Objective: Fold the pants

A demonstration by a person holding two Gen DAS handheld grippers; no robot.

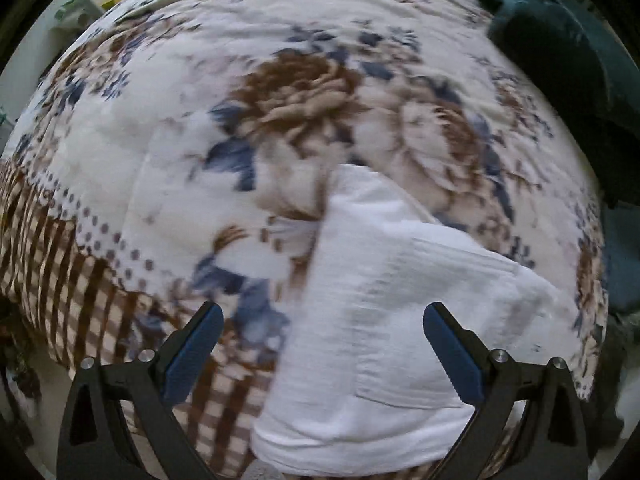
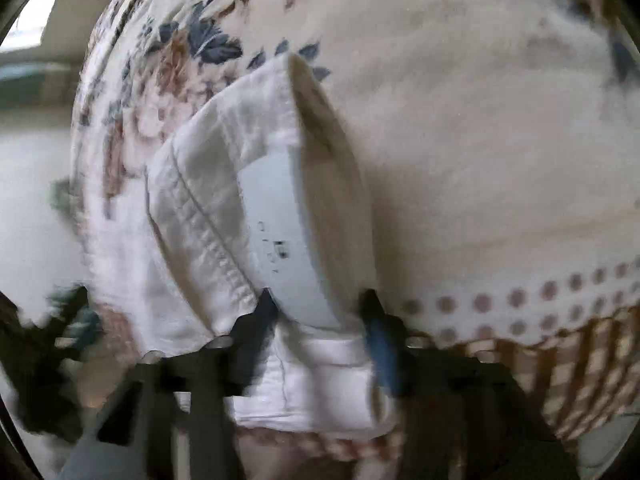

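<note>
White pants (image 1: 384,320) lie bunched on a floral bedspread (image 1: 200,100), at the lower middle and right of the left wrist view. My left gripper (image 1: 323,316) is open and empty, hovering just above them with its blue-padded fingers (image 1: 192,356) wide apart. In the right wrist view my right gripper (image 2: 320,308) is shut on the pants' waistband (image 2: 312,356), with an inner label (image 2: 280,240) showing above the fingers. The pants (image 2: 200,184) hang and fold away from the grip. That view is motion-blurred.
The bedspread (image 2: 480,120) has brown and blue flowers, a dotted band and a brown checked border (image 1: 72,280) near the bed's edge. A dark teal pillow or cushion (image 1: 560,60) lies at the upper right of the left wrist view. Floor shows past the bed edge.
</note>
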